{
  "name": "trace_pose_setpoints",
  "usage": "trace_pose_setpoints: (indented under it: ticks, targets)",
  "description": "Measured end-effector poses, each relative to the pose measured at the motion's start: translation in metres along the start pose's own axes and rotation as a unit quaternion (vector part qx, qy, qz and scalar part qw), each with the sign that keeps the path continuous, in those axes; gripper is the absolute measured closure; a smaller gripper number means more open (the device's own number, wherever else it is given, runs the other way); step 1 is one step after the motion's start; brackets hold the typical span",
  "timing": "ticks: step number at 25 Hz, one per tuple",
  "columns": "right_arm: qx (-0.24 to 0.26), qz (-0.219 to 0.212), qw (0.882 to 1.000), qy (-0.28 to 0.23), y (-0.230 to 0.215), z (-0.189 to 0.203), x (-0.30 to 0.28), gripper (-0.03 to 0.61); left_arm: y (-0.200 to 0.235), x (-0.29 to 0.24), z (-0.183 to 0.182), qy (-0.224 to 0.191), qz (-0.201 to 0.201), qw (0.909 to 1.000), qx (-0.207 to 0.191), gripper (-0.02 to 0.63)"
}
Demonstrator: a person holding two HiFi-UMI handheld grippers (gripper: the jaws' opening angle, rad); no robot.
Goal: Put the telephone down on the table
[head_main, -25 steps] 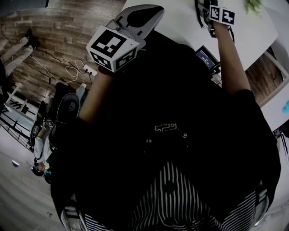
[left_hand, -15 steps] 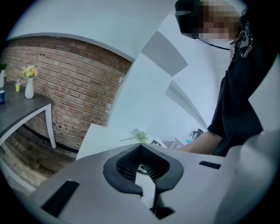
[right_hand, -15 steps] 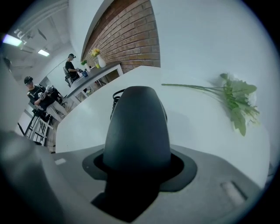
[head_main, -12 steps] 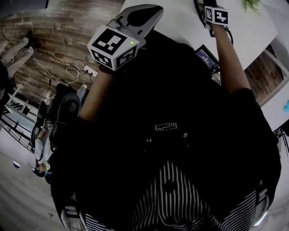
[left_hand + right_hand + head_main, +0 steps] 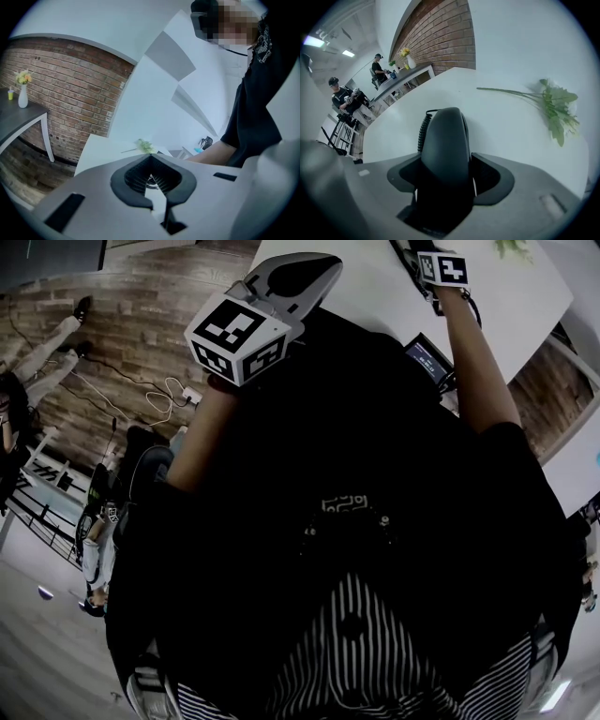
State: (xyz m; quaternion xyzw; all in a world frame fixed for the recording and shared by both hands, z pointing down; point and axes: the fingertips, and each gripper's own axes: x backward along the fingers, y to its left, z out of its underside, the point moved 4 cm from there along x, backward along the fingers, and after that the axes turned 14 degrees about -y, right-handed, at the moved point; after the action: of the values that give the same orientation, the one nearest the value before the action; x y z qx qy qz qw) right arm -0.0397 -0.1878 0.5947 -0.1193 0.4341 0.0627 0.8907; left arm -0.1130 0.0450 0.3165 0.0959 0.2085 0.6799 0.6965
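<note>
Centre frame, the right gripper [image 5: 447, 174] has just been opening its jaws, slack around the telephone [image 5: 443, 136] over the table [image 5: 511, 136]. The left gripper [image 5: 151, 157] is closed, empty.

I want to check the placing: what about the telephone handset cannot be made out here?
1. Right gripper view: whether the handset touches the table; its own body hides its underside. It stands between the right gripper's jaws, which have just been opening.
2. Head view: the top edge cuts off most of it.
</note>
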Motion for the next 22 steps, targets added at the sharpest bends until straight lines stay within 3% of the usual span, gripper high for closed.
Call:
trace_pose_setpoints:
  ticks: [9, 15, 18, 22]
  targets:
    - [-0.066, -0.023, 0.995, -0.066, 0.006, -0.009, 0.023, 0.282, 0.004, -0.017, 0.006, 0.005, 0.059, 0.9979, -0.027, 0.612]
    - [-0.118, -0.034, 0.983, -0.139, -0.006, -0.055, 0.075, 0.284, 0.004, -0.049, -0.015, 0.005, 0.115, 0.9927, -0.036, 0.612]
    - [-0.124, -0.050, 0.975, -0.178, 0.005, -0.075, 0.113, 0.323, -0.003, -0.061, -0.025, 0.004, 0.143, 0.9888, -0.042, 0.612]
    - [-0.111, -0.096, 0.959, -0.241, 0.033, -0.098, 0.159, 0.426, -0.013, -0.075, -0.036, -0.003, 0.181, 0.9824, -0.046, 0.612]
